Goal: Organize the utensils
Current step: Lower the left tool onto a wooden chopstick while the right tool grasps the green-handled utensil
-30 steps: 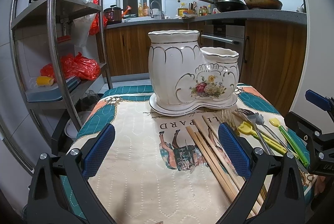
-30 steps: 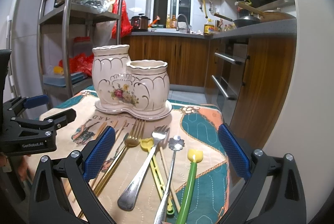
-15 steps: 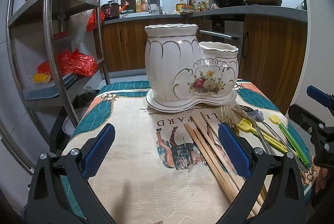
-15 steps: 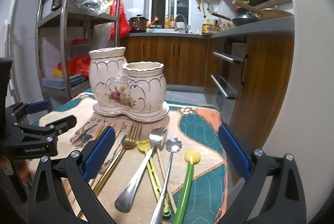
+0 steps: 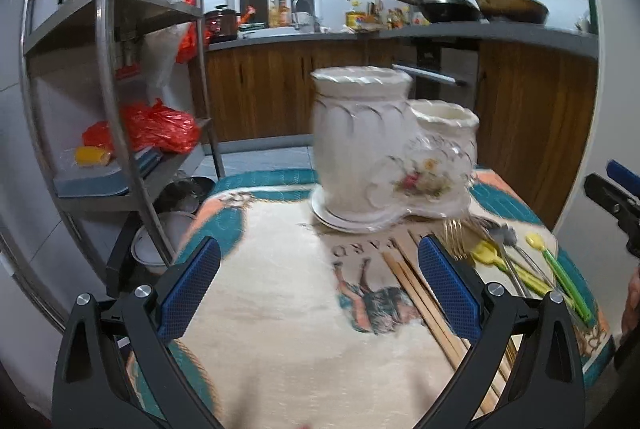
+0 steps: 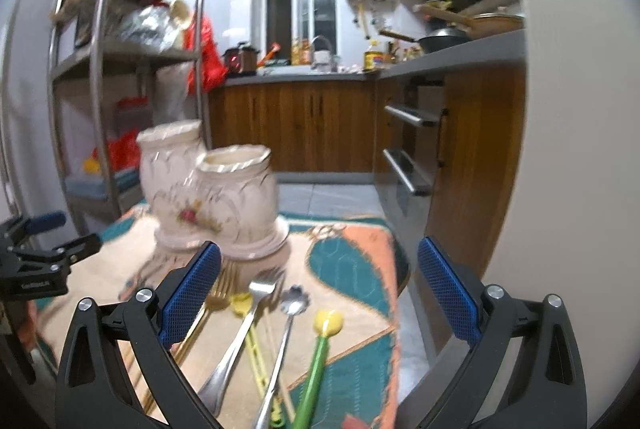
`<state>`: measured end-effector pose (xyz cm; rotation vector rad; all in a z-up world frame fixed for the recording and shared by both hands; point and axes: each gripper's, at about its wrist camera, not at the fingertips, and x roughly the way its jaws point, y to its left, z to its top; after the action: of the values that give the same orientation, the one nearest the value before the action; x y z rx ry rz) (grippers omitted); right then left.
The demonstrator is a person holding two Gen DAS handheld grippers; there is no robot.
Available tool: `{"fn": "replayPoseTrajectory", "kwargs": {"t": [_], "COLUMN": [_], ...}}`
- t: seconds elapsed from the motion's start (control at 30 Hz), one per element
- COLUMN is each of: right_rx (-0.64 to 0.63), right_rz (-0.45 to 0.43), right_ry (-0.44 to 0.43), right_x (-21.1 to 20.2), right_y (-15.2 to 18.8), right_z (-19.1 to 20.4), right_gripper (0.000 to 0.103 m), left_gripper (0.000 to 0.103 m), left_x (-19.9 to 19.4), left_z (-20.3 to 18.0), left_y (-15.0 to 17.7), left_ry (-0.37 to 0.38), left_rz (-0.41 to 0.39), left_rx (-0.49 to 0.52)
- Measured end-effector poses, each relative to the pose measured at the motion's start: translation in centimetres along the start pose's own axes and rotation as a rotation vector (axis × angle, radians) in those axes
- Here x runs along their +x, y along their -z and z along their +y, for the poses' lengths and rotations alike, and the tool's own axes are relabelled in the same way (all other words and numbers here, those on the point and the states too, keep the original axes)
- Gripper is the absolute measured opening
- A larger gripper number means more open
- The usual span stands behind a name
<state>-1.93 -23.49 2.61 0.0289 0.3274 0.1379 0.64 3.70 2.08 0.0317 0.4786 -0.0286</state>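
Two claws are in view, both spread wide with nothing between the pads: the left claw [image 5: 318, 289] hovers over bare cloth, and the right claw [image 6: 318, 289] hovers over the row of utensils.

Location of parts. The utensils lie flat on the tablecloth [image 5: 280, 309], side by side, handles toward the person. From the right wrist view: a gold fork [image 6: 218, 299], a steel fork [image 6: 240, 333], a yellow spoon [image 6: 252, 333], a steel spoon [image 6: 284, 329] and a green-handled spoon [image 6: 320, 349]. The wooden chopsticks [image 5: 420, 293] lie further left, just inside the left claw's right pad. The white ceramic holder [image 6: 212, 197], with a tall and a short compartment, stands beyond the heads of the utensils; both compartments appear empty.

Handling, as judged:
- Metal forks and spoon: stiff, smooth, likely slippery. Grip across the narrow handle near mid-length.
- Plastic spoons: light, slightly flexible; a gentle pinch should suffice.
- Chopsticks: light and prone to roll; take them together.
- Holder: fragile; lower items in without striking the rim.

The steel fork and steel spoon lie nearest the centreline of the right claw.
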Motion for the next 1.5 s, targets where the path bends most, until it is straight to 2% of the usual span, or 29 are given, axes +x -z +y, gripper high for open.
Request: {"fn": "replayPoseTrajectory", "kwargs": {"t": [0.03,0.17,0.33,0.43,0.5,0.63,0.7,0.73,0.8,0.87,0.9,1.07,1.2,1.33,1.43,1.5], "right_rx": [-0.010,-0.060,-0.071,-0.085,-0.094,-0.122,-0.117,-0.114,-0.104,-0.095,-0.093,-0.090,-0.093,-0.111,-0.113,-0.117], "right_rz": [0.002,0.078,0.236,0.318,0.347,0.368,0.399,0.412,0.439,0.456,0.461,0.478,0.476,0.487,0.495,0.503], "right_ry": [-0.005,-0.004,-0.050,-0.072,-0.072,-0.066,-0.068,-0.070,-0.079,-0.092,-0.096,-0.091,-0.096,-0.086,-0.084,-0.081], "right_x": [0.0,0.4,1.6,2.2,2.7,2.9,3.3,3.6,3.9,4.2,4.2,4.4,4.4,4.5,4.7,4.9], "right_y": [-0.2,-0.2,1.1,2.3,2.6,3.0,3.2,3.2,3.5,3.7,3.7,4.2,4.3,4.5,4.6,4.8], "right_z": [-0.2,-0.3,-0.6,-0.5,-0.2,0.2,0.2,0.2,0.2,0.2,0.2,0.2,0.3,0.3,0.2,0.2], "right_gripper": [0.098,0.098,0.098,0.098,0.098,0.095,0.081,0.078,0.062,0.055,0.053,0.043,0.040,0.037,0.037,0.037], "left_gripper": [0.097,0.097,0.097,0.098,0.098,0.095,0.088,0.085,0.079,0.069,0.068,0.061,0.060,0.054,0.054,0.054], "left_x": [-0.1,0.1,1.0,2.1,2.9,3.5,3.8,3.8,4.0,4.2,4.3,4.3,4.1,3.6,3.8,3.8], "left_z": [0.5,1.0,-0.3,-1.6,-2.6,-4.2,-4.8,-4.9,-5.0,-4.9,-4.9,-5.2,-4.9,-5.4,-5.7,-5.9], "left_y": [-0.2,-0.6,0.5,1.4,1.9,2.5,2.8,2.9,3.1,3.2,3.2,3.2,3.2,3.3,3.5,3.4], "left_ry": [0.018,0.003,0.102,0.137,0.164,0.165,0.167,0.166,0.166,0.171,0.175,0.189,0.186,0.151,0.165,0.152], "left_rz": [0.003,0.052,0.187,0.249,0.291,0.311,0.329,0.334,0.349,0.366,0.370,0.379,0.392,0.400,0.450,0.448], "left_rx": [-0.005,0.059,0.075,0.084,0.096,0.123,0.139,0.141,0.138,0.130,0.126,0.121,0.104,0.156,0.155,0.176]}}
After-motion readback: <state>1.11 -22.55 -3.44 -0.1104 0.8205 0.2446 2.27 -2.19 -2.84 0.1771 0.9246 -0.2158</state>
